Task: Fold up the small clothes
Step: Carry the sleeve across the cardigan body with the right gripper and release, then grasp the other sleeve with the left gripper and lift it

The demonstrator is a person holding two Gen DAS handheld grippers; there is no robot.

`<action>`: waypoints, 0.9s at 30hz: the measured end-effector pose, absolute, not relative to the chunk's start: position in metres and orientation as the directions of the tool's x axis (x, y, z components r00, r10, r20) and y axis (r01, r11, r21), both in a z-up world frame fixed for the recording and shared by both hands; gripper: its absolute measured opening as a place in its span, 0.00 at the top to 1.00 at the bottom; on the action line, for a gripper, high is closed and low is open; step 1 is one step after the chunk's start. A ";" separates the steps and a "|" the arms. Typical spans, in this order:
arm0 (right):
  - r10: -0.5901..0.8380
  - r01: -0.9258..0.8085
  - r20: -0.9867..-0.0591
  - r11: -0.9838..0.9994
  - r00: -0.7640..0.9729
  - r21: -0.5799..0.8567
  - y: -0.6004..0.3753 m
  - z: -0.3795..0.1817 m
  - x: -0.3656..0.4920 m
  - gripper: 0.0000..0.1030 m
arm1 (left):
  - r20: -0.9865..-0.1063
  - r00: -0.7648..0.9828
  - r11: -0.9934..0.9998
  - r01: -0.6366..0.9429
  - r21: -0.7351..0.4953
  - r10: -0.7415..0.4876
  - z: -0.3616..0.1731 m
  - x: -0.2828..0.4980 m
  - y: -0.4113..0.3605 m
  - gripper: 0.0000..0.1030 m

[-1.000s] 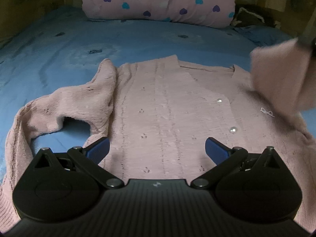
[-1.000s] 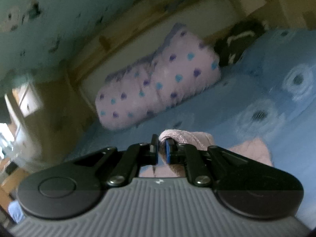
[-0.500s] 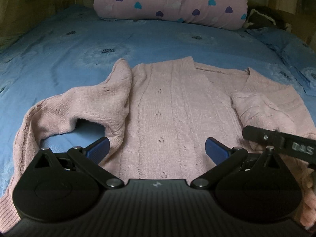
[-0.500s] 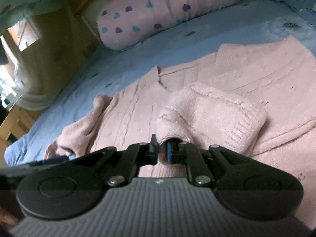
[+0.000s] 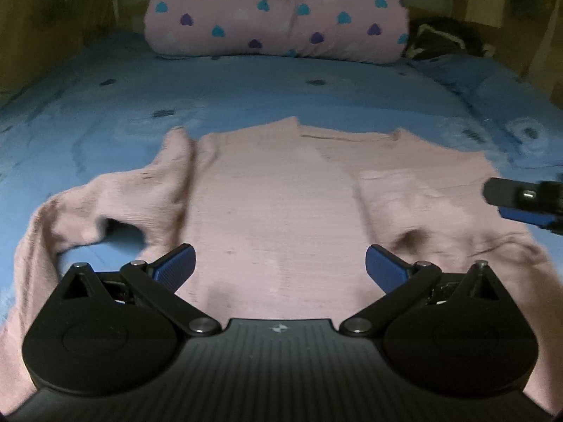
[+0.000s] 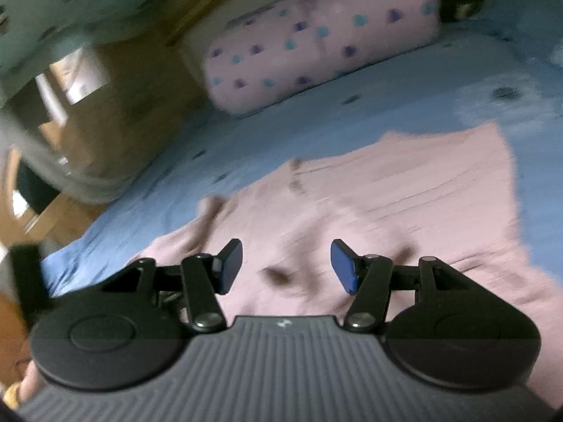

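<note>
The pink knitted sweater (image 5: pixel 274 204) lies flat on the blue bedsheet (image 5: pixel 246 81), neckline toward the heart-patterned pillow (image 5: pixel 278 10) at the head of the bed. One sleeve (image 5: pixel 415 204) is folded inward across the body; the other sleeve (image 5: pixel 105 204) extends outward and curves down past the left gripper (image 5: pixel 279 269). The left gripper is positioned above the lower hem with its jaws spread wide, gripping nothing. The right gripper (image 6: pixel 286 265) is positioned over the folded side of the sweater, jaws likewise parted and empty. Both views are motion-blurred.
</note>
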State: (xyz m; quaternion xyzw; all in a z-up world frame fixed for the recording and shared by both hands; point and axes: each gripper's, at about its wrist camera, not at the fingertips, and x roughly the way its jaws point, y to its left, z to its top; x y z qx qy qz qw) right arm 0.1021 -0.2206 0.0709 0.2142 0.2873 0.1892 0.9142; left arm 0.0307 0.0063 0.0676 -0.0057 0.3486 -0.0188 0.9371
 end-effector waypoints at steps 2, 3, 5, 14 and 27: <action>0.398 -0.144 -0.472 0.862 0.786 0.486 -0.238 0.073 0.105 0.42 | -0.646 0.760 0.998 0.057 -0.035 -0.066 0.074 0.027 -0.009 0.00; 0.366 -0.108 -0.488 0.871 0.792 0.480 -0.245 0.073 0.106 0.42 | -0.643 0.762 0.997 0.070 -0.034 -0.075 0.076 0.027 -0.017 0.00; 0.298 -0.032 -0.517 0.886 0.802 0.462 -0.257 0.073 0.108 0.42 | -0.635 0.768 0.995 0.096 -0.014 -0.083 0.080 0.026 -0.034 0.00; 0.136 0.139 -0.598 0.910 0.790 0.391 -0.288 0.062 0.109 0.42 | -0.625 0.775 0.978 0.188 0.088 -0.093 0.075 0.037 -0.108 0.00; 0.114 0.199 -0.631 0.893 0.768 0.403 -0.298 0.058 0.107 0.42 | -0.533 0.846 0.925 0.218 0.312 -0.020 0.037 0.060 -0.164 0.04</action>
